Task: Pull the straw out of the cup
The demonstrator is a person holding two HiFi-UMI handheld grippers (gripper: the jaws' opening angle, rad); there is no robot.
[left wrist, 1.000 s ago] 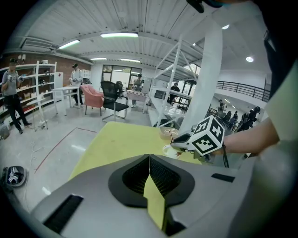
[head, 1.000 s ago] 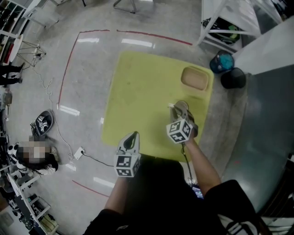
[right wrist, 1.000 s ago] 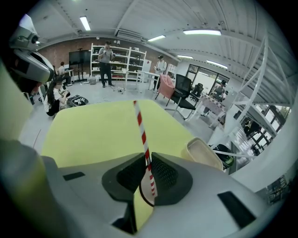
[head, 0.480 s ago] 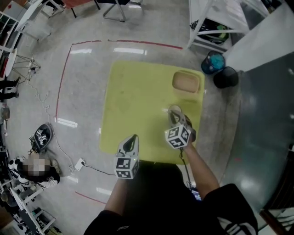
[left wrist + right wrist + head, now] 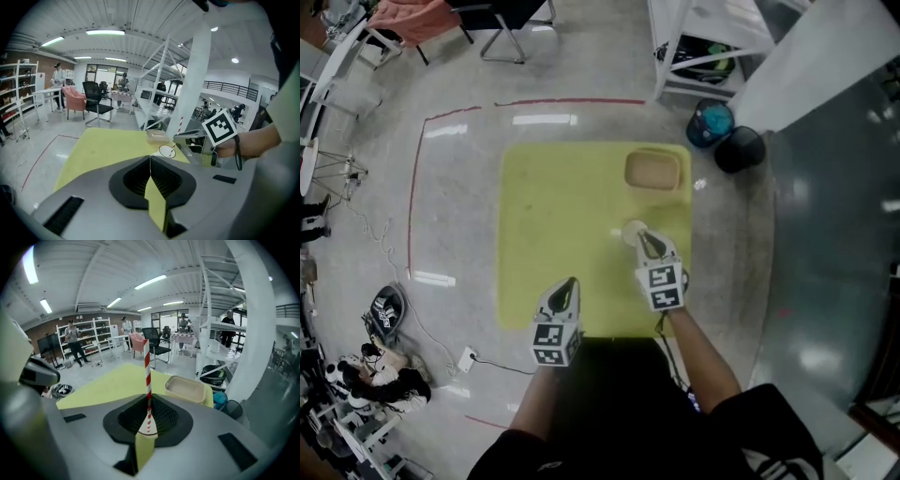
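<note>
Yellow-green mat [image 5: 553, 216] covers the grey floor [image 5: 450, 206] below me. Nearest, my left gripper [image 5: 568, 283] hangs over the mat's near edge, jaws pressed together with nothing between them. Just beyond, to the right, my right gripper [image 5: 645, 241] clamps the red-and-white straw [image 5: 147, 376], which stands upright from its jaws. The straw's lower end is at the mouth of the white cup [image 5: 630, 230] on the mat; whether it is clear of the rim I cannot tell. Farther back sits a tan tray [image 5: 653, 171].
</note>
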